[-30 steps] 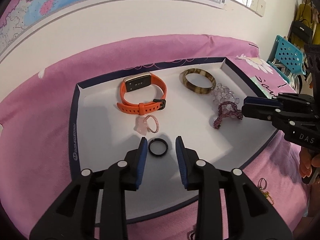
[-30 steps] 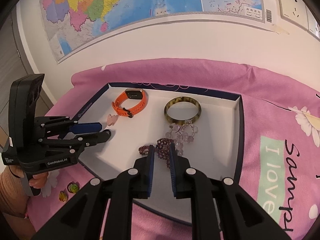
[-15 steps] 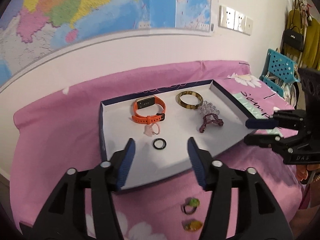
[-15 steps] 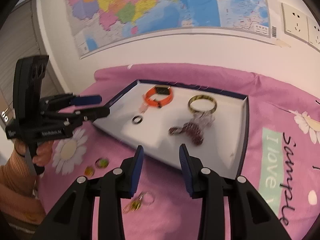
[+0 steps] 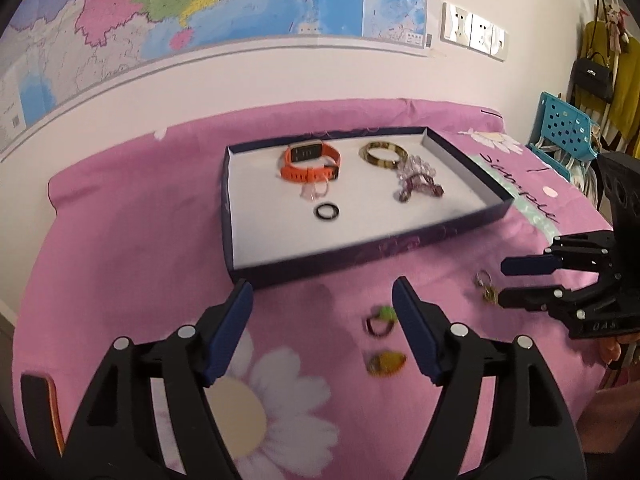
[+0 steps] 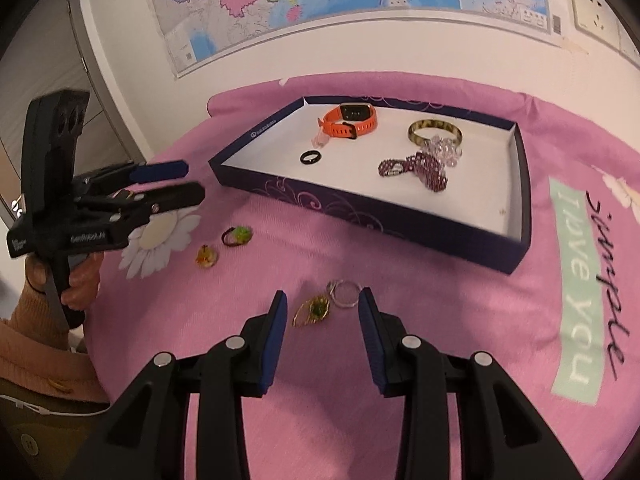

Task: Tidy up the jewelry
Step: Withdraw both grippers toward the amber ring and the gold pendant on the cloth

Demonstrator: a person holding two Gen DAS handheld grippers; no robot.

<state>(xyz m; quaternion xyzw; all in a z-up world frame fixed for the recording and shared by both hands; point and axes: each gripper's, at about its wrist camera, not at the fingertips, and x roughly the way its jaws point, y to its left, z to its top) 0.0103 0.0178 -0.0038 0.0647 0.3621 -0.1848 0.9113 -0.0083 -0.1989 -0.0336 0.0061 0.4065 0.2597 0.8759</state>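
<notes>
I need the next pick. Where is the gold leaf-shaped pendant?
The gold leaf-shaped pendant lies on the pink cloth outside the tray, before the right gripper, beside a silver ring.

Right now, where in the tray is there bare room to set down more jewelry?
The tray is bare along its near edge, in front of the black ring and the maroon beaded bracelet, and widest at the near right corner. It is crowded at the back: the orange watch, the bangle and the clear bead bracelet.

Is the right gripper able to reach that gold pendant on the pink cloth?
Probably yes: the right gripper is open, and the gold pendant lies between its fingers with nothing covering it.
</notes>
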